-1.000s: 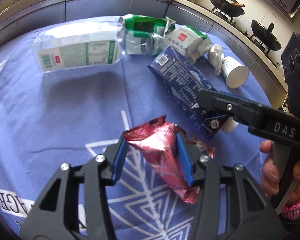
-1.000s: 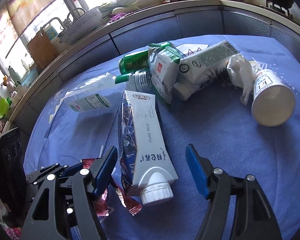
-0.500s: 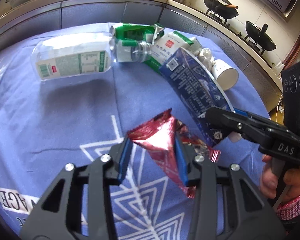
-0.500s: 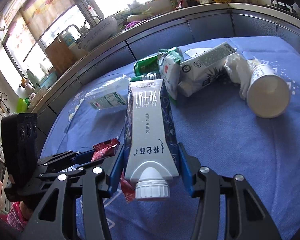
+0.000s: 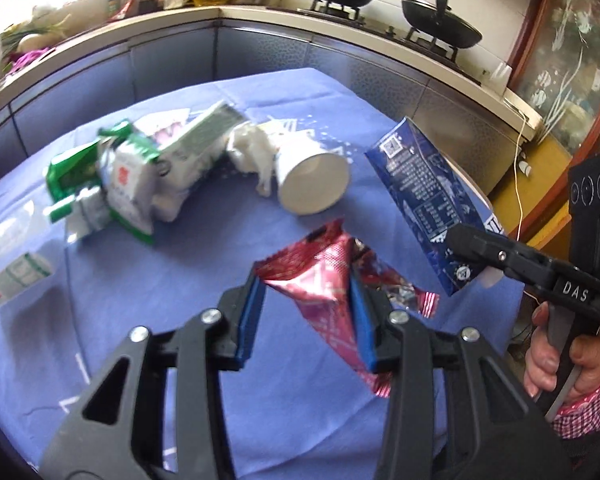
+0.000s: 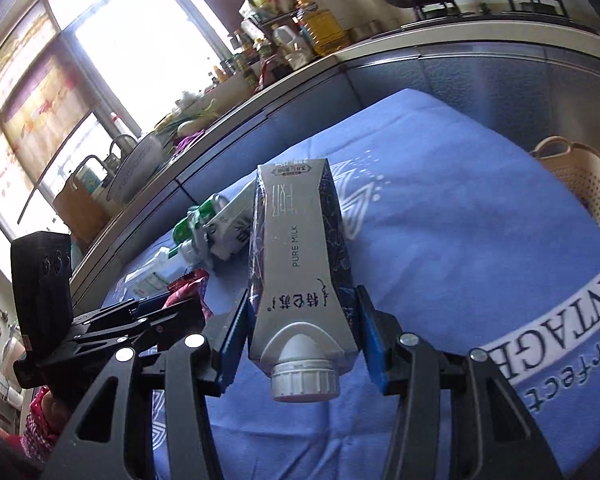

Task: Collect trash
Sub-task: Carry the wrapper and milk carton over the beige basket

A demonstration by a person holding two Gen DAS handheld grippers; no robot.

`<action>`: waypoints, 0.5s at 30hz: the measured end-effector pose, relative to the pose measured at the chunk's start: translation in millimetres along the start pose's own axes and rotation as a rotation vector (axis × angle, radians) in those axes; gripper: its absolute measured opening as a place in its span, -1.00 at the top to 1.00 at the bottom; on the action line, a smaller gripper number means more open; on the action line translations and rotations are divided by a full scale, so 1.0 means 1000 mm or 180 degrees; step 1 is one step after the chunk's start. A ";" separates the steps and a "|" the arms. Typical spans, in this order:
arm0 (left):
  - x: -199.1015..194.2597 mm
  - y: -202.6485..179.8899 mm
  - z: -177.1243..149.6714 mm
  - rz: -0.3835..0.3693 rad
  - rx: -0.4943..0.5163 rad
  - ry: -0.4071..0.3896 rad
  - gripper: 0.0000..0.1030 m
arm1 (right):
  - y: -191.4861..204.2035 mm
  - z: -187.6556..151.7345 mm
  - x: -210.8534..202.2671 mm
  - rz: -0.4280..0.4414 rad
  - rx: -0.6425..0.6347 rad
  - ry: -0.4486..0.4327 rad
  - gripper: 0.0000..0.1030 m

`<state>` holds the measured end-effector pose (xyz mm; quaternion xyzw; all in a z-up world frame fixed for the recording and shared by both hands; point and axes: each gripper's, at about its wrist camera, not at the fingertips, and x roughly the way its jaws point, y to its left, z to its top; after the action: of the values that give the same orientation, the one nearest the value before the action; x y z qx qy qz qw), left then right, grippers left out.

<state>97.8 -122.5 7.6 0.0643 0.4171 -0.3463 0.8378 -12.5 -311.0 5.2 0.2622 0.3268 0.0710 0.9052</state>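
Left claw [image 5: 306, 314] pinching red snack wrapper [image 5: 324, 280], right claw [image 6: 300, 328] clamping milk carton [image 6: 298, 272] near its cap, both carried clear above blue tabletop [image 5: 180, 272], probably heading toward woven basket [image 6: 580, 188] past the edge.

Red wrapper [image 5: 324, 280], milk carton [image 6: 300, 272], both aloft

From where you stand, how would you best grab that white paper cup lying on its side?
Grip the paper cup across its round wall near the open rim, coming down from above. It lies tipped over with its mouth facing the left camera, so the sides are exposed. Its far end touches crumpled white paper, so stay clear of that end.
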 end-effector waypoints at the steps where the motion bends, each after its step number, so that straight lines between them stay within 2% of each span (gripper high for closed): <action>1: 0.006 -0.010 0.006 -0.0026 0.0053 0.0009 0.24 | -0.012 0.001 -0.007 -0.0038 0.0026 -0.0038 0.00; 6: 0.031 -0.052 0.030 -0.0128 0.0288 0.0046 0.24 | -0.059 0.005 -0.033 -0.0194 0.0216 -0.0213 0.00; 15: 0.073 -0.120 0.067 -0.0201 0.0609 0.0102 0.24 | -0.118 0.012 -0.062 -0.0368 0.0474 -0.0386 0.00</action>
<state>95.8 -277.3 18.1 0.1364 0.3973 -0.4098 0.8097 -58.6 -435.3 -14.3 0.3132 0.2903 -0.0219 0.9040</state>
